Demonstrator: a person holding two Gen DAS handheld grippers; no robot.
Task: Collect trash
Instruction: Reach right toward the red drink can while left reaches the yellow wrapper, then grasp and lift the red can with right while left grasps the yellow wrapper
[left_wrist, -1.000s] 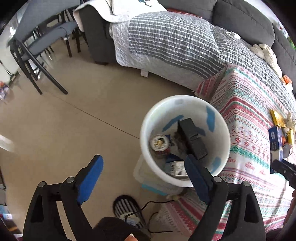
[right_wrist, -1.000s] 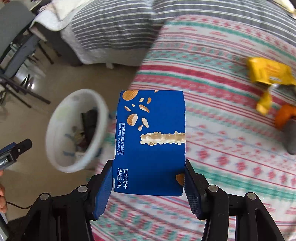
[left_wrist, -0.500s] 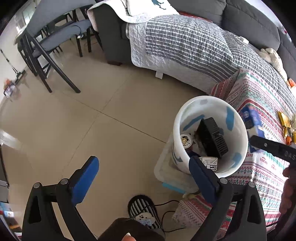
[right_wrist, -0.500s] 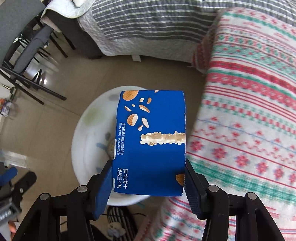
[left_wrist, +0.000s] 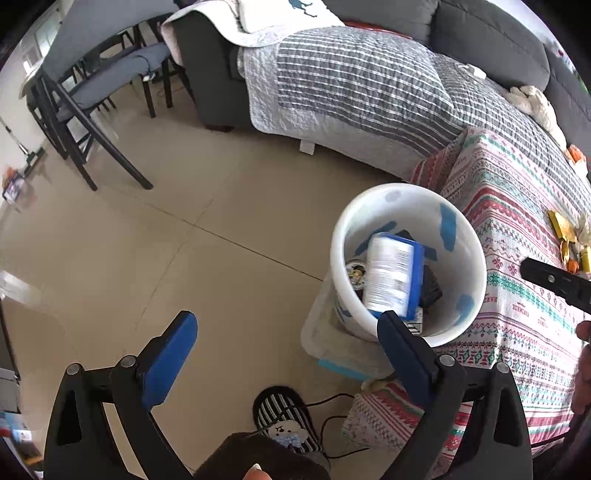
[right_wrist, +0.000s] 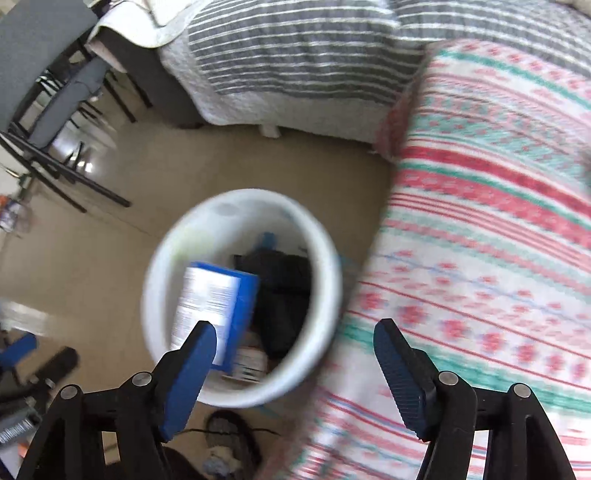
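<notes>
A white bin (left_wrist: 469, 229) (right_wrist: 325, 258) stands on the floor beside the table with the patterned cloth (left_wrist: 517, 229) (right_wrist: 480, 240). A blue snack box (left_wrist: 393, 275) (right_wrist: 218, 306) lies inside it on top of a black object (right_wrist: 284, 295) and a can (left_wrist: 356, 275). My right gripper (right_wrist: 293, 328) is open and empty just above the bin's rim; part of it shows in the left wrist view (left_wrist: 554, 282). My left gripper (left_wrist: 284, 321) is open and empty over the floor left of the bin. Yellow wrappers (left_wrist: 565, 236) lie on the cloth.
A sofa with a grey striped quilt (left_wrist: 351, 85) (right_wrist: 295, 55) stands behind. Dark chairs (left_wrist: 92, 107) stand at the far left. A clear lid (left_wrist: 343, 350) lies under the bin. A striped slipper (left_wrist: 284, 417) and a cable lie on the floor below.
My right gripper has opened and let go of the blue box, which has dropped into the bin. The left gripper has drifted slightly and stays open.
</notes>
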